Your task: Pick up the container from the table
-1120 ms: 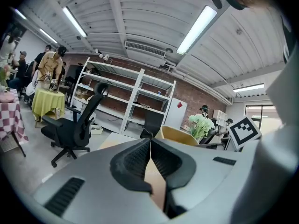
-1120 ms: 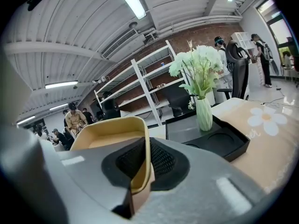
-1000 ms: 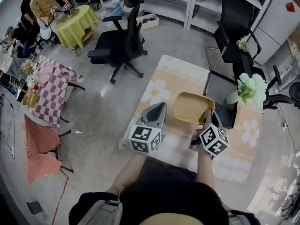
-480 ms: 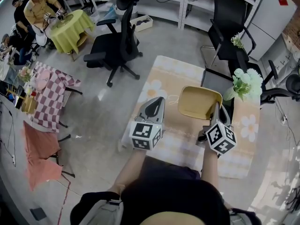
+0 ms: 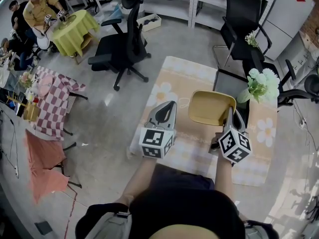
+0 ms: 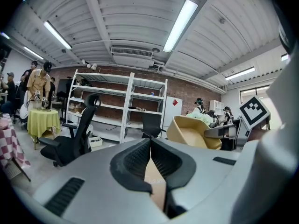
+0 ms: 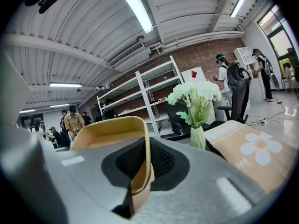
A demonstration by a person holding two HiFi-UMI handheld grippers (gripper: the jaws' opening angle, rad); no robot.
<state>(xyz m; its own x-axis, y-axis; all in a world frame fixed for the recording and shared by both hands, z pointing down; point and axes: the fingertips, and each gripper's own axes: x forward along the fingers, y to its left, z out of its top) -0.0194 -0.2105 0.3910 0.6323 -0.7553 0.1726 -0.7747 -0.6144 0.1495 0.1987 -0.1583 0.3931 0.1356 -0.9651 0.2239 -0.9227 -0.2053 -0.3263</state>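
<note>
Grey concrete floor surrounds the table (image 5: 169,91) in front of you, which is covered with a peach cloth printed with white flowers. Your right claw (image 5: 230,114) is clamped on the yellow container (image 5: 209,108). The right gripper view shows the claw (image 7: 145,148) with one ribbed pad inside the container (image 7: 112,129) and the other outside, both pressed against the thin rim wall. The container sits at about your 1 o'clock, over the far half of the table. It is tipped so that its hollow faces up and toward your left. From the left gripper view it (image 6: 191,130) leans with the open side showing. No view makes clear whether its base is clear of the cloth. Your left claw (image 5: 168,108) is at about 11 o'clock, well apart from the container. Its claw (image 6: 150,146) is closed, pads meeting with nothing between them. A vase of white flowers (image 5: 259,86) stands near the table's right edge at about 2 o'clock, just beyond the container, and it rises close behind the rim in the right gripper view (image 7: 196,101). A black office chair (image 5: 122,49) stands on the floor at 11 o'clock, farther out. Toward 10 o'clock are a table with a checked cloth (image 5: 55,96) and one with a green cloth (image 5: 75,29), where people are gathered. White shelving (image 6: 117,101) lines the brick back wall.
</note>
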